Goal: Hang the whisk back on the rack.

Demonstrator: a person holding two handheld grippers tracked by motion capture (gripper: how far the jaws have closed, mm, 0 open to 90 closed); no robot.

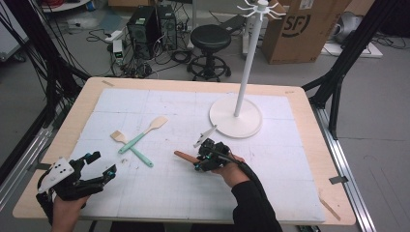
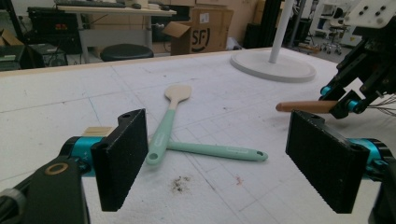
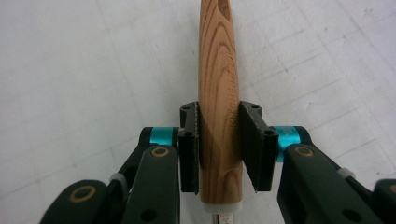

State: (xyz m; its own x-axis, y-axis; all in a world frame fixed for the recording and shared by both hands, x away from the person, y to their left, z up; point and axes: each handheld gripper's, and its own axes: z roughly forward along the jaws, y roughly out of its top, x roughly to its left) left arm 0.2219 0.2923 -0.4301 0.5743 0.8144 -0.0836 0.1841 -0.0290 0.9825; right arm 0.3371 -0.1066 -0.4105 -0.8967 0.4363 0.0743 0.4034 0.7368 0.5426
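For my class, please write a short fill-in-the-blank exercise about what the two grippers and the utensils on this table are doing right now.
1. The right gripper has its jaws closed on a utensil's ____ handle.
2. The left gripper holds nothing; its jaws stand ____.
3. The two mint-handled utensils lie ____ over each other on the white mat.
4. The white stand has a ____ base.

Missing words: wooden; open; crossed; round
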